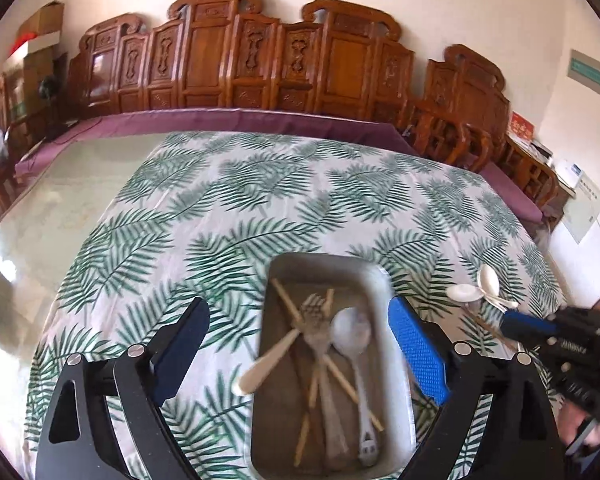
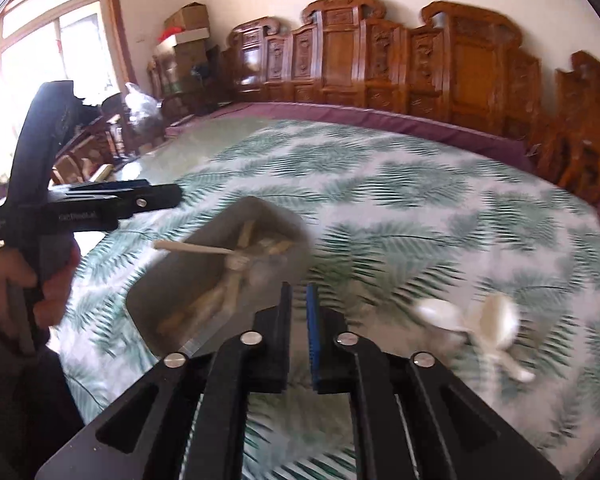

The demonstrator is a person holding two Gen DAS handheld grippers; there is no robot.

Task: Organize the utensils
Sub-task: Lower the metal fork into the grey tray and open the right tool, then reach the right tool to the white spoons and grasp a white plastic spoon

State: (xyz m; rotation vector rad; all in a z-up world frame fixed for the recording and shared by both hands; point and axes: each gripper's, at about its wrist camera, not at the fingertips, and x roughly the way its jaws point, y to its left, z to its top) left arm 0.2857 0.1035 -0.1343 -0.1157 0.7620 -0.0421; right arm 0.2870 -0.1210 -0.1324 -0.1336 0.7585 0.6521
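Utensils lie in two groups on the worktop (image 1: 260, 184), which is covered by a leaf-print cloth (image 1: 204, 240). Most of them are inside a grey rectangular tray (image 1: 384, 364) near the worktop's near edge: a metal fork (image 1: 318, 320), a metal spoon (image 1: 352, 332), several wooden chopsticks (image 1: 288, 300) crossing one another, and a white spoon (image 1: 266, 364) whose bowl hangs out over the tray's left rim. Two more white spoons (image 1: 478, 290) rest on the cloth toward the right edge of the worktop, well apart from the tray, with what may be a chopstick lying beside them, though blur makes that uncertain. The left tool (image 1: 300, 348) hovers above the tray with its jaws spread wide and nothing between them; the dark pad sits over the cloth left of the tray and the blue pad over the tray's right rim. The right tool (image 2: 298, 324) has its jaws nearly together, a narrow slit showing between the pads and no utensil in it; it sits between the tray and the two loose white spoons (image 2: 480, 320). In the right wrist view a hand (image 2: 24, 280) grips the left tool's handle at the left side. Carved wooden chairs (image 1: 220, 56) line the far edge of the worktop against a pale wall.
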